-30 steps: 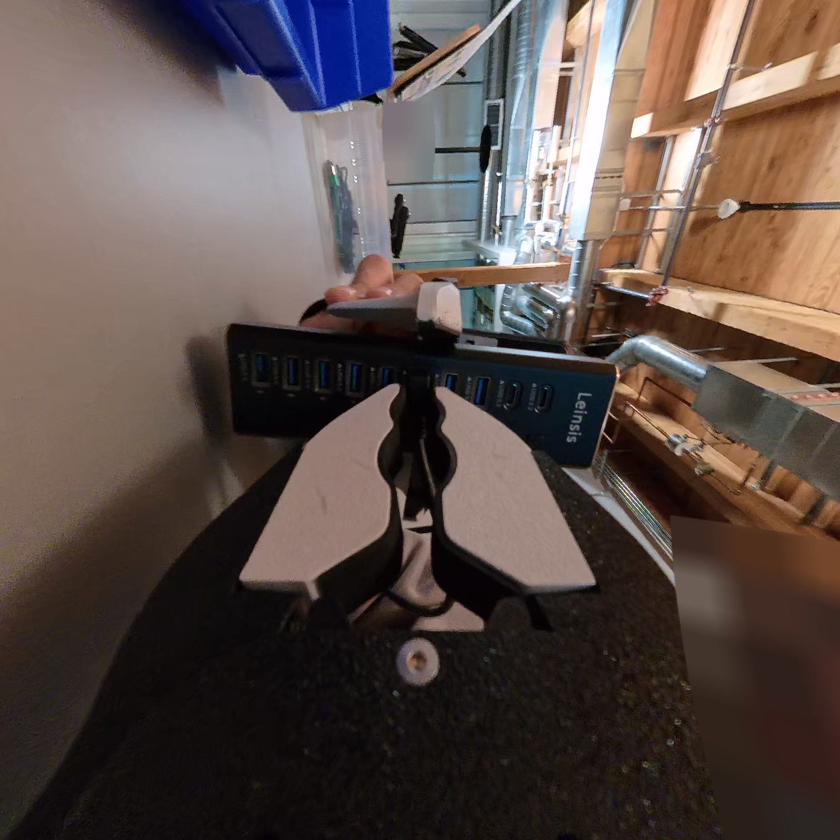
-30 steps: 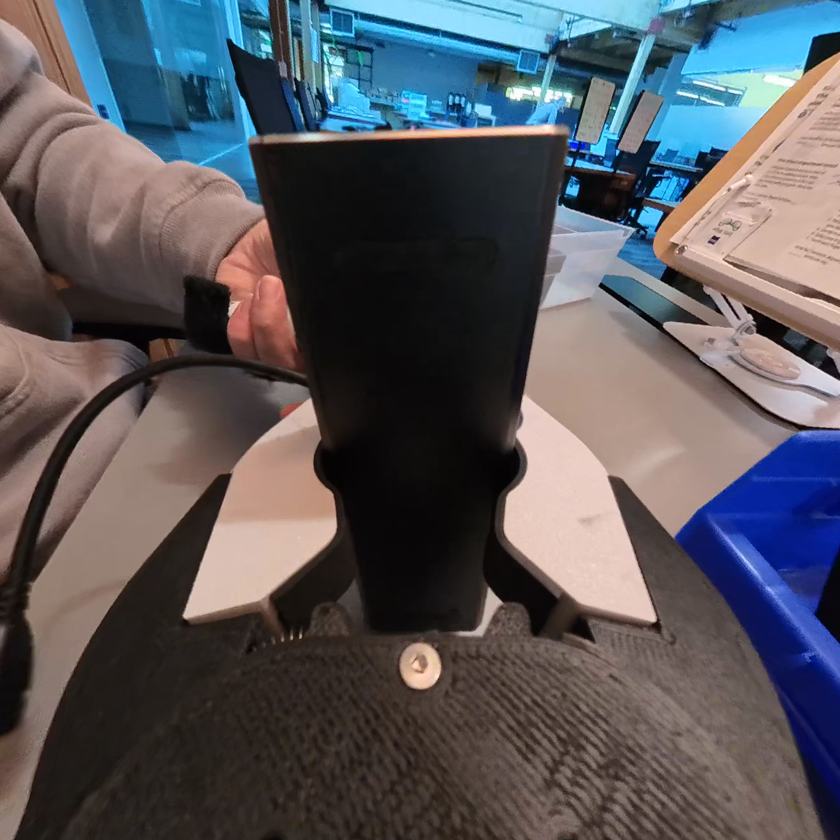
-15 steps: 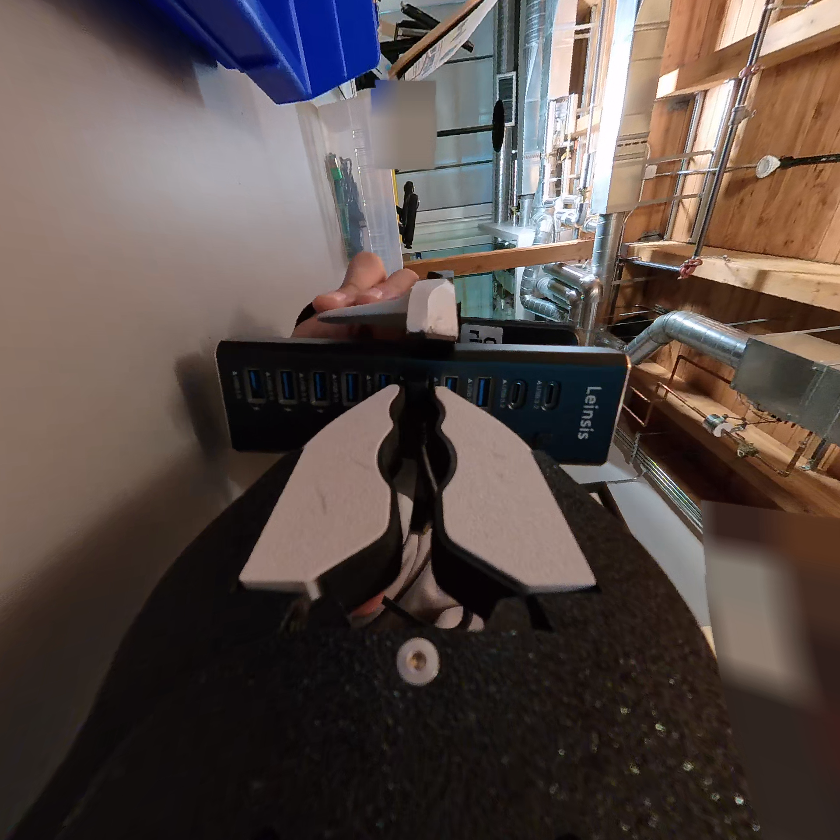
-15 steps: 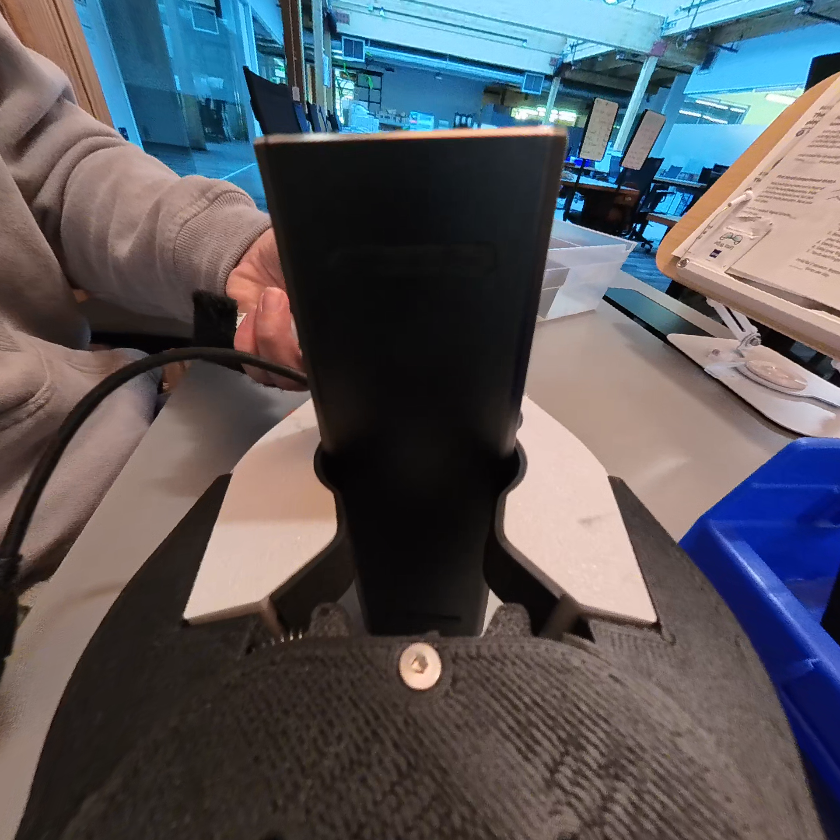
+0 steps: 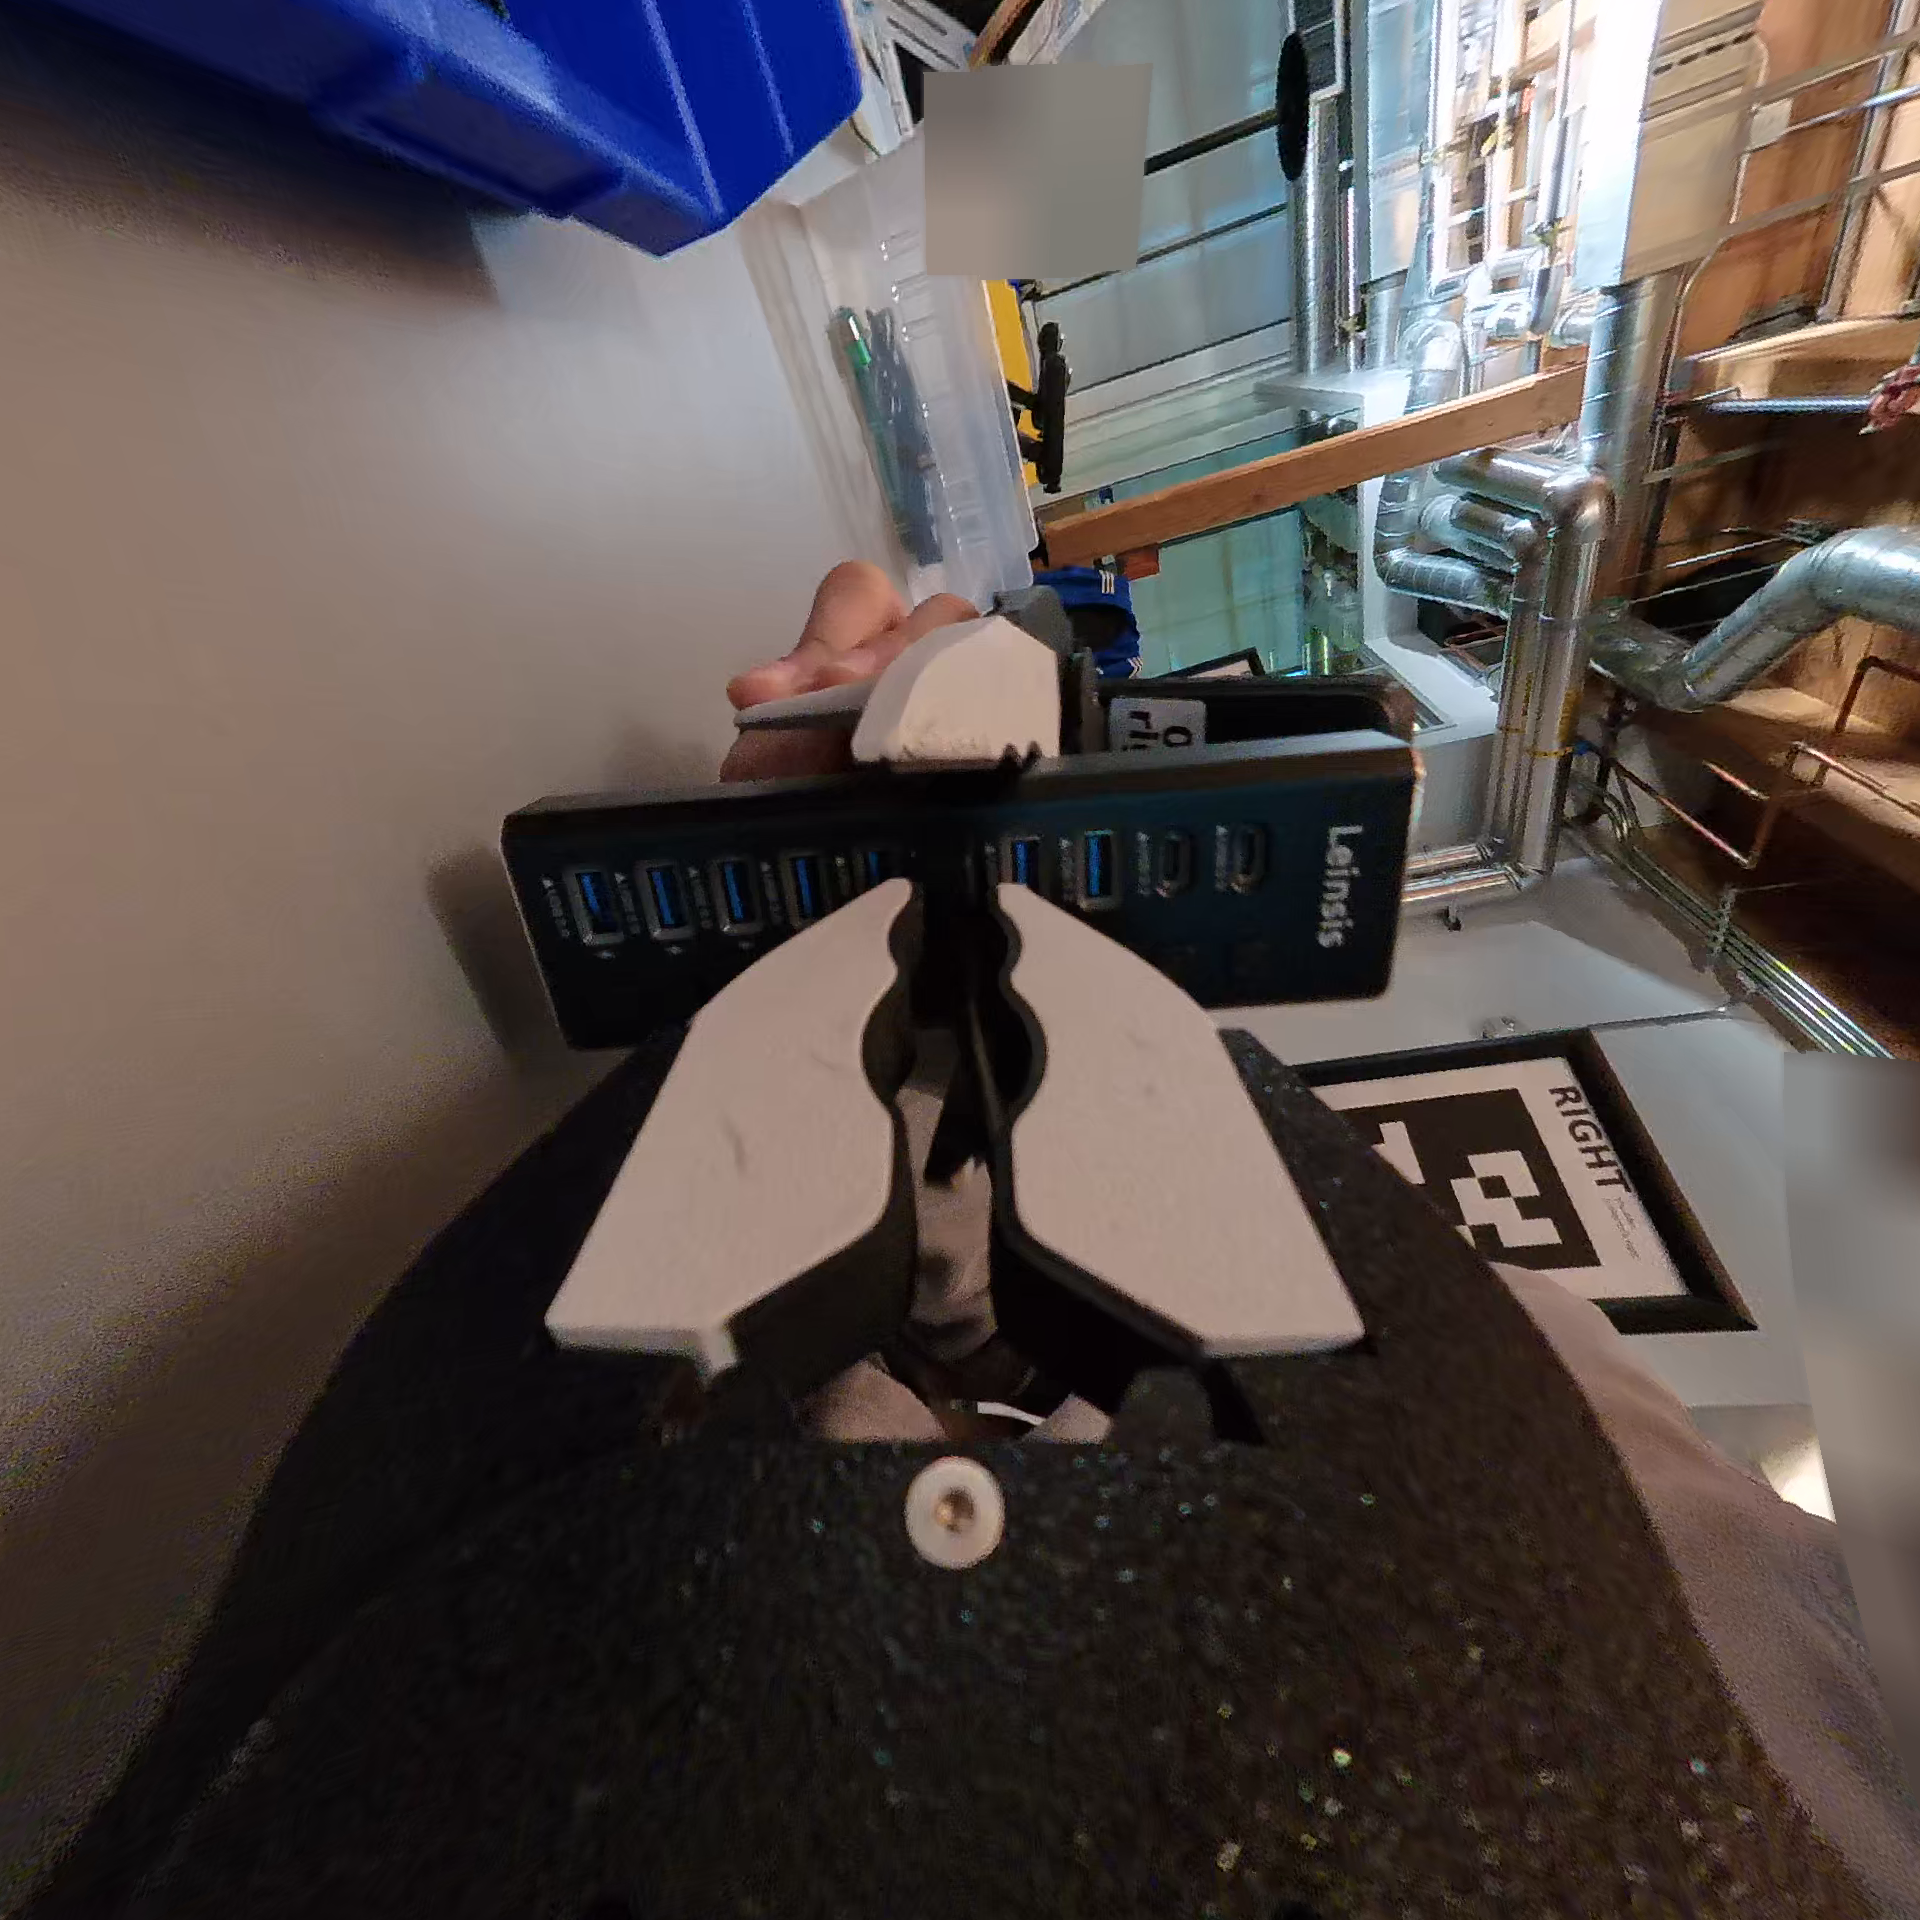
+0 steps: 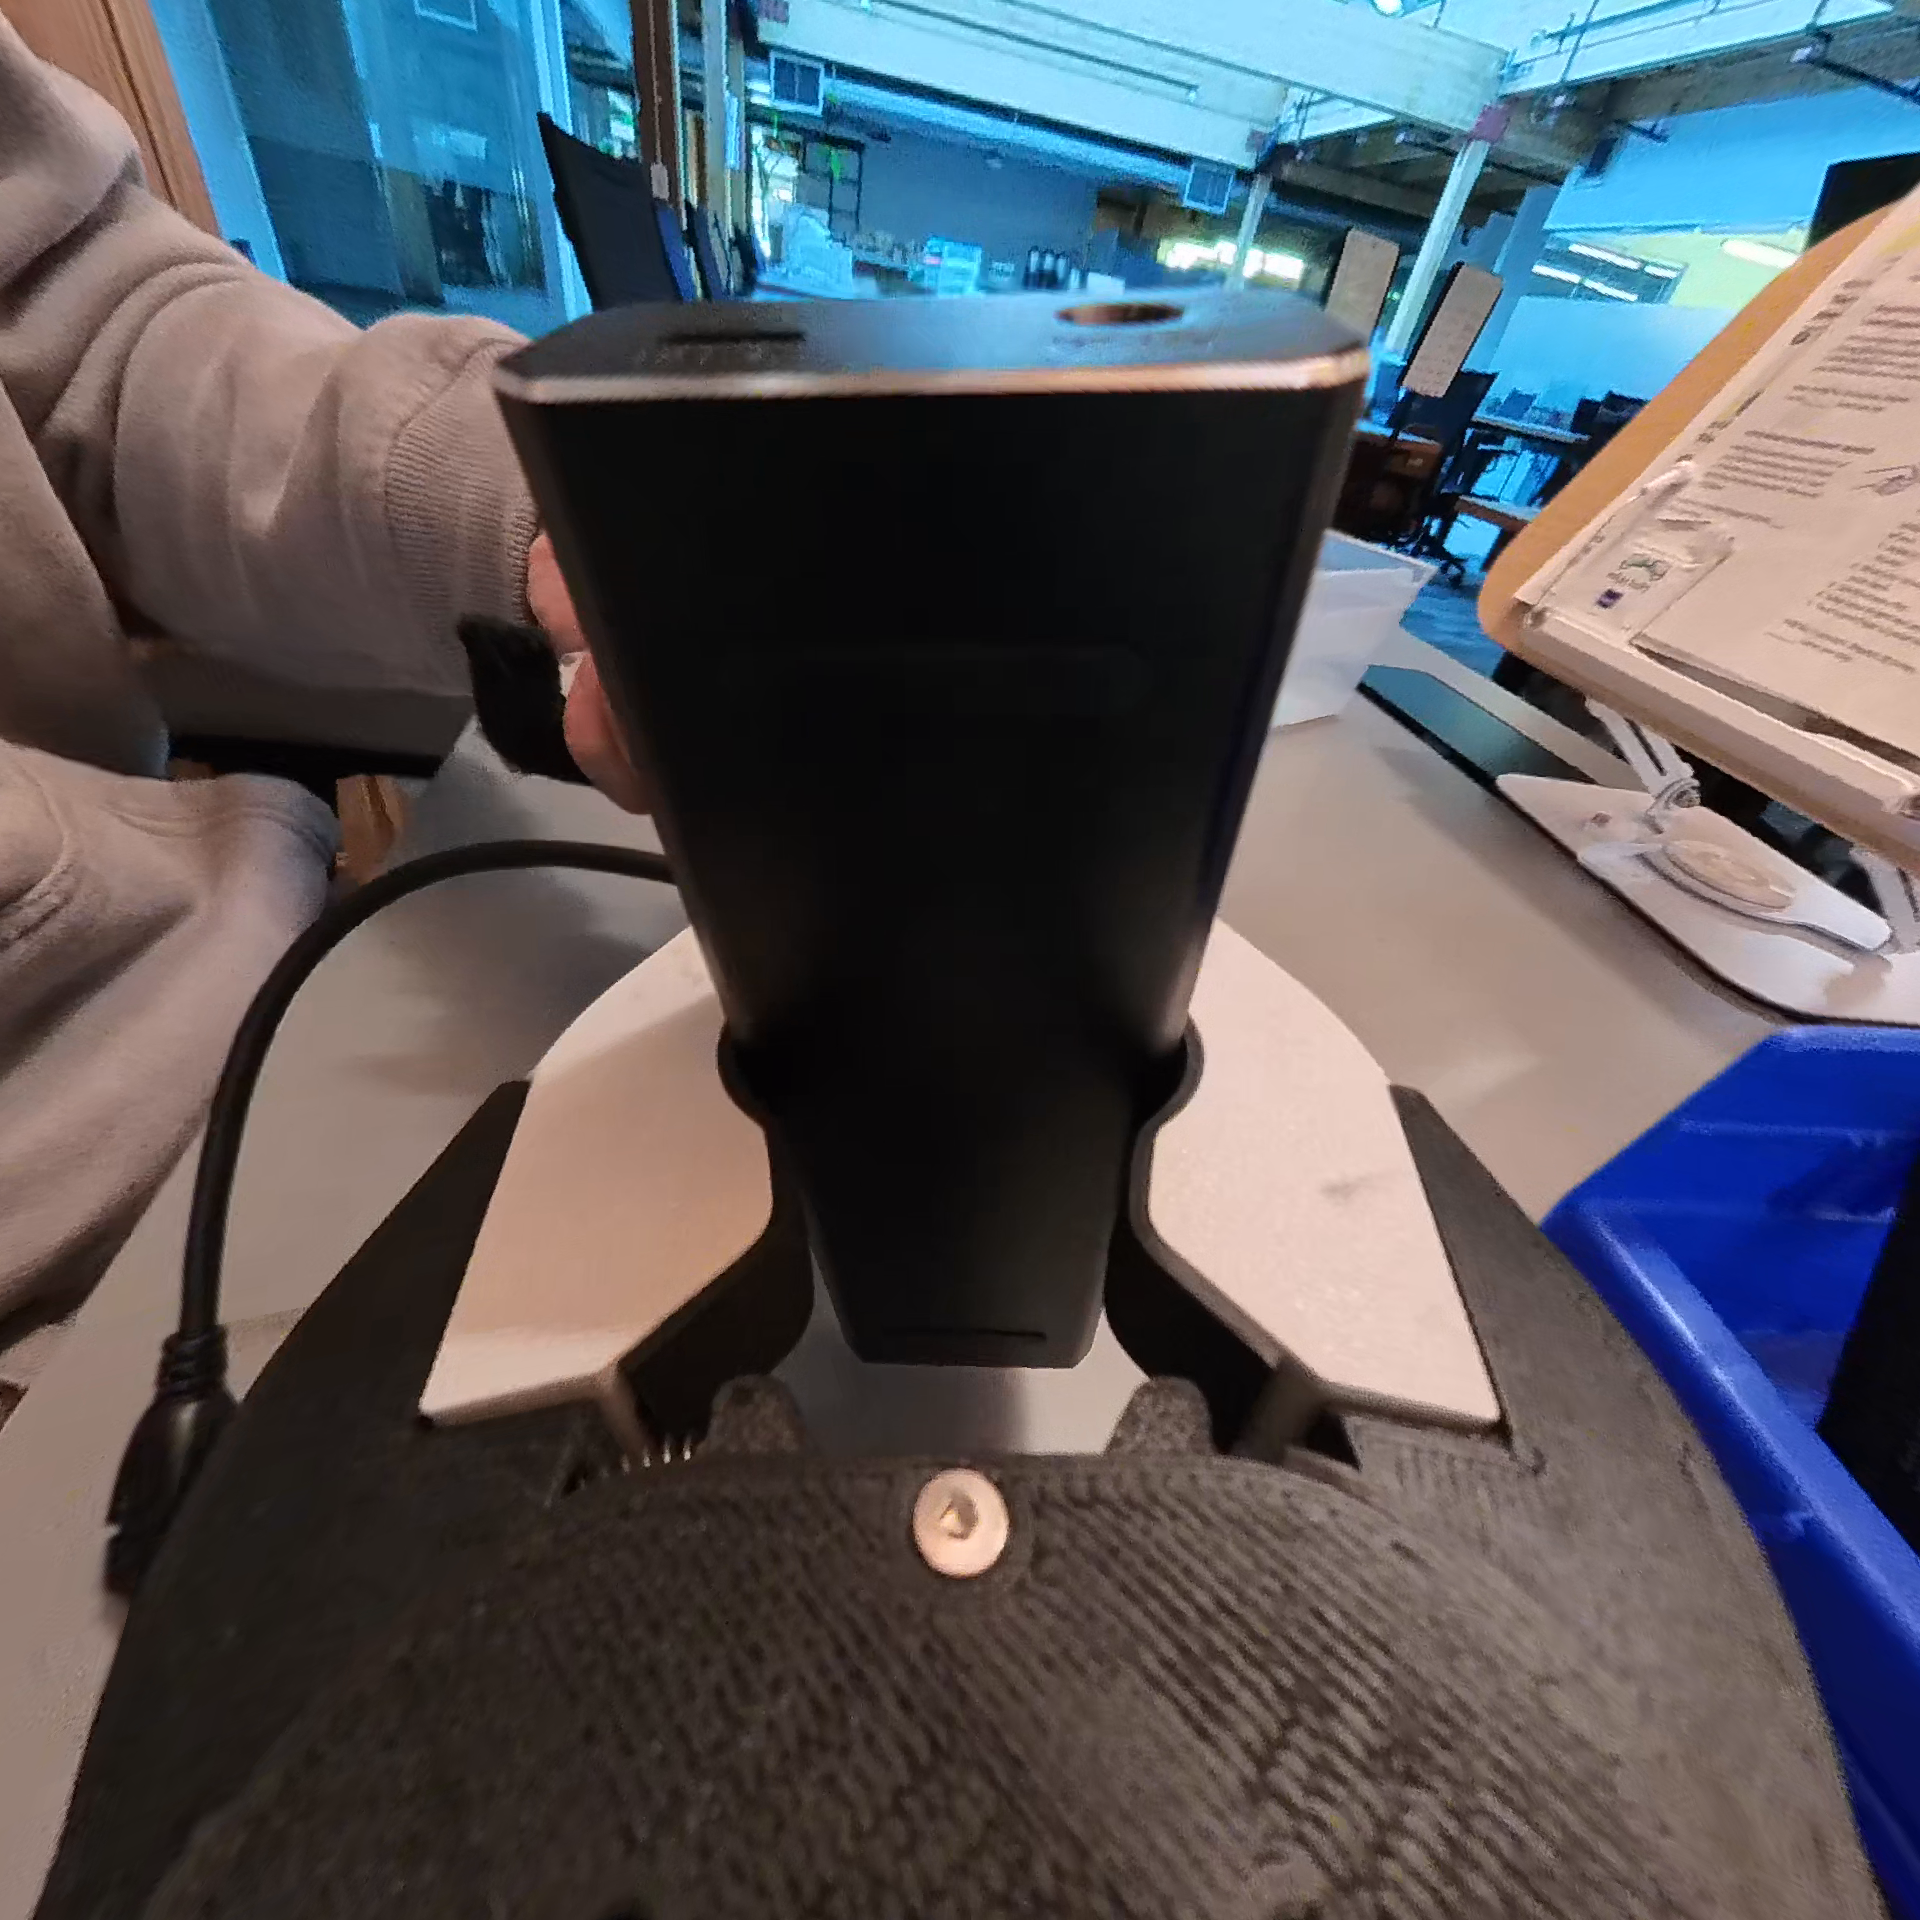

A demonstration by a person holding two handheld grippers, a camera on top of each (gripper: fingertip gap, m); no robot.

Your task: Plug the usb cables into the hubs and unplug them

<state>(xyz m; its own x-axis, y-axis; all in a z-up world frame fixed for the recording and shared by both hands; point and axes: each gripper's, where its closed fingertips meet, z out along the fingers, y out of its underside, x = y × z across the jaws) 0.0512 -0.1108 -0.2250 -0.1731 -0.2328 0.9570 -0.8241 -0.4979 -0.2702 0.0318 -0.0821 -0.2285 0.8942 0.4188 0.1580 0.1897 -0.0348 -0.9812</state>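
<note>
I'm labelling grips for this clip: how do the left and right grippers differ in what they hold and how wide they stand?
The left gripper pinches a thin black cable plug, jaws nearly touching; the right gripper clamps the wide black hub, jaws spread apart. The left one points at the hub's port row; the right one holds the hub across its back. Both have white fingers and are shut on something.

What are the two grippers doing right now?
Left gripper: closed on the USB cable's plug at the hub.
Right gripper: closed around the hub.

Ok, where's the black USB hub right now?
The black USB hub is clamped upright in the right gripper; in the left wrist view it sits just beyond the left gripper, which pinches a plug at its port row.
</note>
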